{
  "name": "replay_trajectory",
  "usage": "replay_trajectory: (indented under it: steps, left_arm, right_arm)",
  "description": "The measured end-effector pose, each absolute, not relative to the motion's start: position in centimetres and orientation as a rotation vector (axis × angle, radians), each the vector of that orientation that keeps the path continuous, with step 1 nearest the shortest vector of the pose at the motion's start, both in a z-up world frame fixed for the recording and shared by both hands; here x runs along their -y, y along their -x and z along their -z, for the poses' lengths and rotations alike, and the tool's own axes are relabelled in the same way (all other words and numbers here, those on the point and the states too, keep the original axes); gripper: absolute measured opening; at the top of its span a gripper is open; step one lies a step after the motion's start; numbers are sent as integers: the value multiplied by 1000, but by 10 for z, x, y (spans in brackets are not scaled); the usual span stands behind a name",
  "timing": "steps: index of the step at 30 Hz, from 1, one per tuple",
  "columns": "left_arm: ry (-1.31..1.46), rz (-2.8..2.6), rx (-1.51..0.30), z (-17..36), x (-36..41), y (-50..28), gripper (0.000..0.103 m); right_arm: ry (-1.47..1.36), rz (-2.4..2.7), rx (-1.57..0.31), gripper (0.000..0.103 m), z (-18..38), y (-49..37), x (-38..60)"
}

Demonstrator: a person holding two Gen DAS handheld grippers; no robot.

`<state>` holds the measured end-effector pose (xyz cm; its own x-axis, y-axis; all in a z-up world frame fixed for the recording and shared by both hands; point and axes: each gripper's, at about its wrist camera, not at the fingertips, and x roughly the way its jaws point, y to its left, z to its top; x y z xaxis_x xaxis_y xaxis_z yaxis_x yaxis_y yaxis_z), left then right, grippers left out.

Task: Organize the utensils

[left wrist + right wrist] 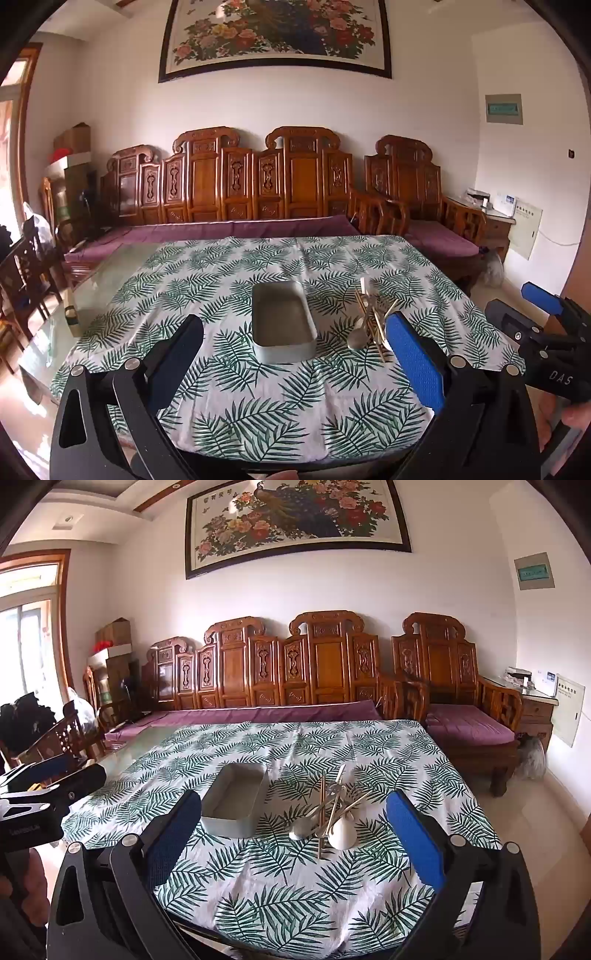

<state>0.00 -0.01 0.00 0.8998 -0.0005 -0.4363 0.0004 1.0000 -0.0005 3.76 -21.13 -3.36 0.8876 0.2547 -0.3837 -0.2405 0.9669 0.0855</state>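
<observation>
Both claws are wide open and holding nothing right now. My left claw [291, 347] hangs above the near edge of the counter, lined up more or less with the metal tin [282, 320], and my right claw [295, 823] hovers the same way over the near side with the utensil pile [327, 818] sitting between its fingers from the camera's point of view. Neither one is touching anything as far as I can see.

Moving outward: the tin is an open rectangular tray on the leaf-print cloth [280, 893], and it looks bare inside, at least the part of the floor I can see. Just to its right is the pile, all jumbled: a metal spoon [300, 832] with its bowl toward me, a white spoon [341, 834] next to it, a few wooden chopsticks [322, 812] crossed through the heap, and what might be a fork up top, though it's too tangled to say for sure. The pile is near the tin but not touching it.

So honestly, I'd say the job hasn't started. Nothing is sorted, nothing is in the tin. Everything's left: pick the pieces out of the tangle and lay them in the tin. The crossed chopsticks will probably be the fiddly bit.
</observation>
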Motion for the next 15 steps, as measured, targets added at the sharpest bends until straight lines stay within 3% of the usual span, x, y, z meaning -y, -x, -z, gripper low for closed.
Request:
replay_trajectory:
  steps: [15]
  left_arm:
    - [7, 0, -451, 0, -1, 0, 96]
  right_arm:
    - [-39, -257, -402, 101, 35, -36, 212]
